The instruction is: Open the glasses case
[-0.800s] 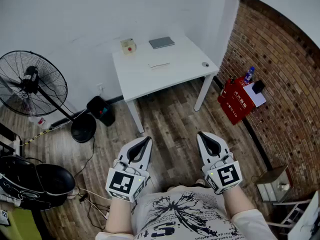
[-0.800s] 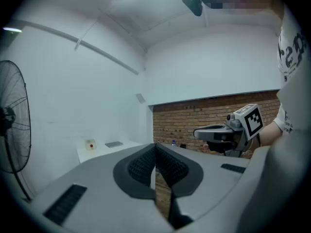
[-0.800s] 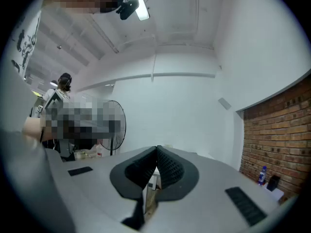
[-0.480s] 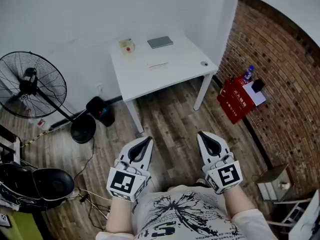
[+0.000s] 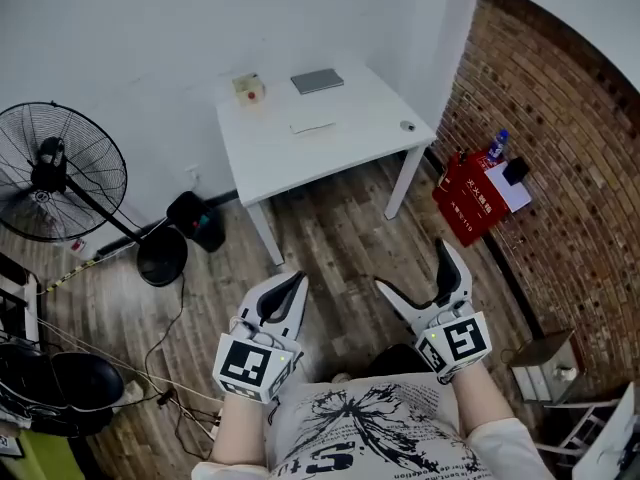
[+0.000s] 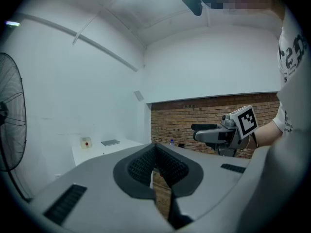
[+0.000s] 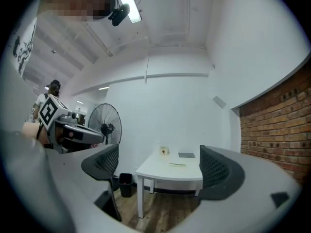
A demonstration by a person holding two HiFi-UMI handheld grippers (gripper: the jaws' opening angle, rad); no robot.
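Note:
A white table stands far ahead across the wooden floor. On it lie a flat grey case, a thin white item, a cream box with a red button and a small round thing. I cannot tell which of these is the glasses case. My left gripper is held low near my body, shut with nothing between its pads. My right gripper stands wide open and empty. In the right gripper view its jaws frame the table and the grey case.
A standing fan and a black bin are left of the table. A red box leans on the brick wall at right. Cables and dark gear lie at lower left.
My right gripper's jaws have gone from shut to wide open. The left gripper has stayed as it was. The view has drifted slightly to the right.

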